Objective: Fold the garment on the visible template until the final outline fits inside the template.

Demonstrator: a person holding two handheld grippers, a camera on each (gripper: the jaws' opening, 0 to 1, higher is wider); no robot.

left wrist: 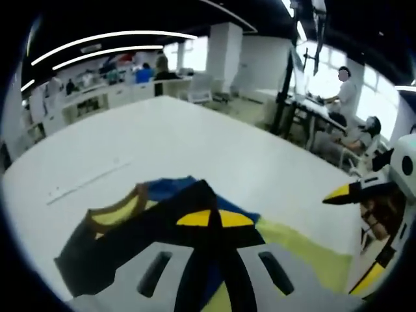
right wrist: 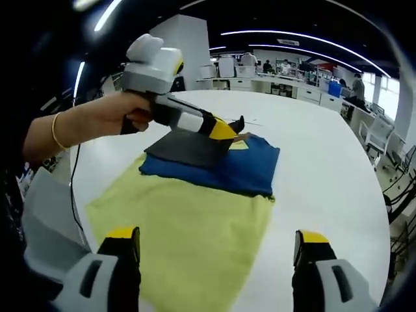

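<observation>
The garment [right wrist: 244, 168] is blue with a black panel [right wrist: 187, 148] and a yellow-trimmed neckline [left wrist: 116, 213]. It lies bunched at the far end of the yellow template cloth [right wrist: 188, 240] on the white table [right wrist: 318, 162]. My left gripper [right wrist: 227, 129], held by a hand, is shut on the black fabric and lifts that edge; in the left gripper view its yellow tips [left wrist: 214, 218] meet over the dark cloth. My right gripper [right wrist: 218, 237] stands open above the near end of the template, holding nothing. Its yellow tip [left wrist: 343, 192] enters the left gripper view from the right.
The round white table [left wrist: 195, 140] has bare room beyond and beside the cloth. A person's forearm with a bracelet [right wrist: 55, 133] reaches in from the left. Desks, chairs and people [left wrist: 341, 97] stand well off in the background.
</observation>
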